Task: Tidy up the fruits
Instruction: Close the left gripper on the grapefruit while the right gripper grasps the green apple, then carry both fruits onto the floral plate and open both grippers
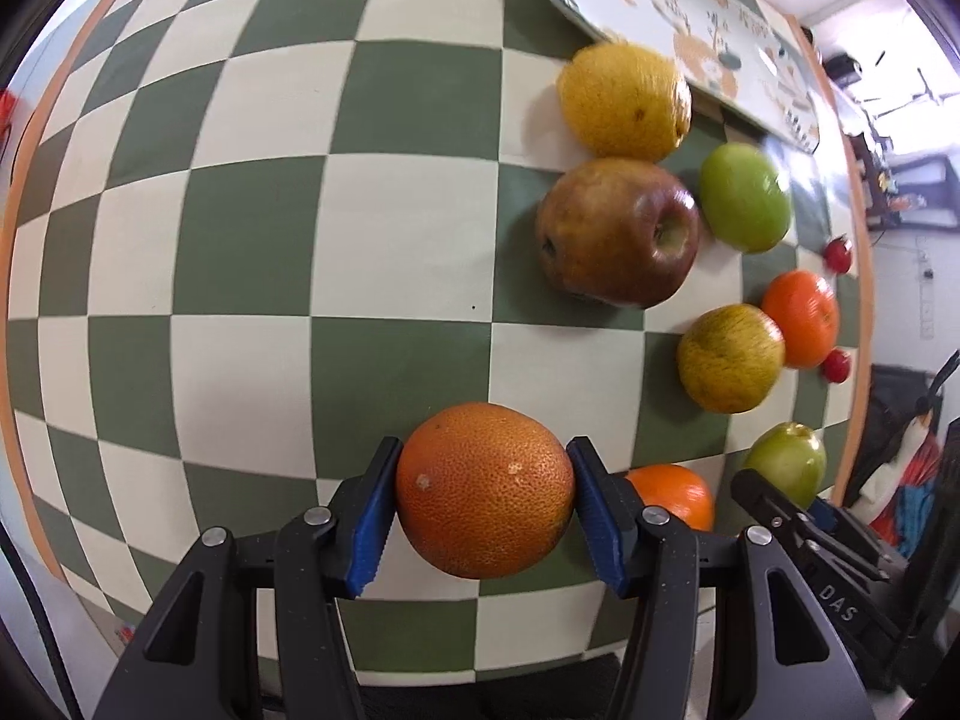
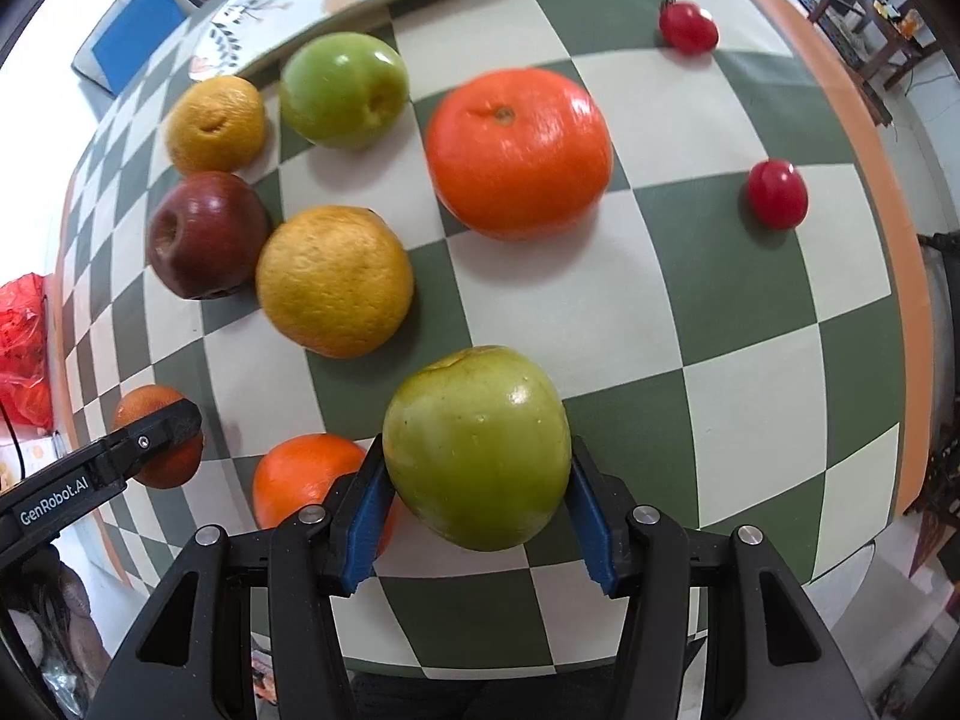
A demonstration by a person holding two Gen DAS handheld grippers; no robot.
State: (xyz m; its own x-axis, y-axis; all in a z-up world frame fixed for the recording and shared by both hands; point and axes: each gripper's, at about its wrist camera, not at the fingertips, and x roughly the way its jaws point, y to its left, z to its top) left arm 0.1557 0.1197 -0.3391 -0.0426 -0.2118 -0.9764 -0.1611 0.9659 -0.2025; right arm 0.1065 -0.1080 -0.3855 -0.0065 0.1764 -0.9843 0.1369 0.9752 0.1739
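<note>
Green-and-cream checkered table (image 1: 252, 228) with an orange rim, cluttered room behind it. The left gripper (image 1: 483, 501) is clamped on a dark orange (image 1: 483, 489), blue pads tight on both sides. The right gripper (image 2: 477, 480) is clamped on a green apple (image 2: 477, 447) the same way. The other fruit sits loose on the table: a red apple (image 1: 618, 231), a bright orange (image 2: 519, 150), two cherry tomatoes (image 2: 777, 193) nearer the orange rim. A patterned tray (image 1: 678, 30) lies at the far edge.

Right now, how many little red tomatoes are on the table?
2. One tomato sits near the table's far edge, close to the orange border. The other tomato lies right of the big shiny orange. The fruit could hide more.
</note>
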